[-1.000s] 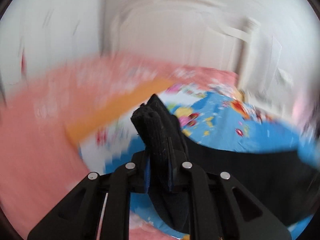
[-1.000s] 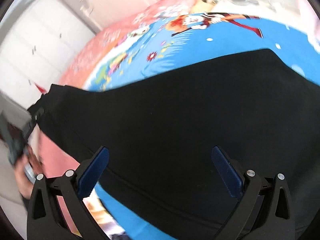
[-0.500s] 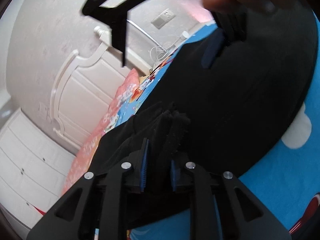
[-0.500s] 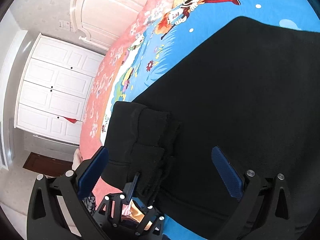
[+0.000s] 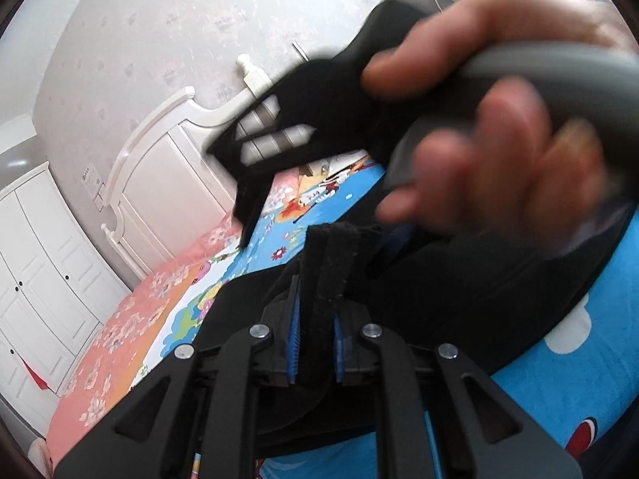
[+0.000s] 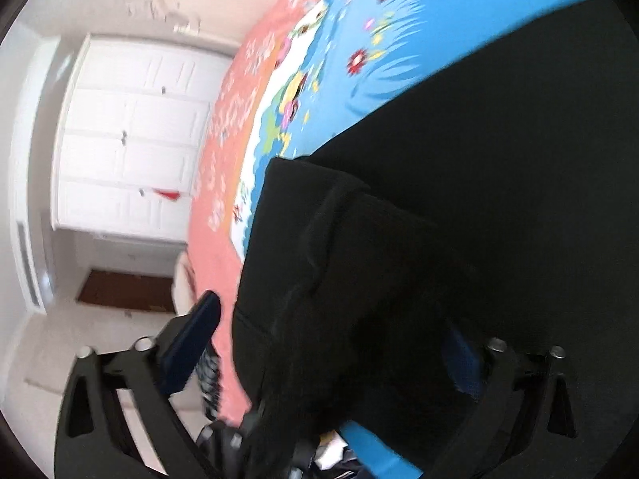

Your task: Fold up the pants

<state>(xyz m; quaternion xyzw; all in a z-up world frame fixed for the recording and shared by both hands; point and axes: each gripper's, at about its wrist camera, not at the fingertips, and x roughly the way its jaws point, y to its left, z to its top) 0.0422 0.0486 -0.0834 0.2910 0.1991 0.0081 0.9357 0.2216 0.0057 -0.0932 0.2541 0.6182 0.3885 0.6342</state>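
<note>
Black pants point(image 6: 499, 139) lie spread on a bed with a blue cartoon sheet point(image 6: 399, 40). My left gripper point(image 5: 313, 335) is shut on a bunched ribbed end of the pants point(image 5: 331, 263) and holds it over the rest of the garment point(image 5: 499, 291). That folded-over end also shows in the right wrist view point(image 6: 339, 271). My right gripper point(image 6: 323, 343) is open, its jaws wide on either side of that fold. In the left wrist view the right gripper point(image 5: 279, 135) and the hand holding it point(image 5: 499, 139) are close in front, blurred.
A pink floral blanket point(image 5: 131, 319) covers the bed's left part. A white headboard point(image 5: 167, 159) and white wardrobe doors point(image 5: 40, 271) stand behind, and the doors also show in the right wrist view point(image 6: 131, 139). The bed edge drops to pale floor point(image 6: 80, 319).
My left gripper has carried the pants end further over the garment. My right gripper has dropped lower and closer, so the fold now sits between its open jaws.
</note>
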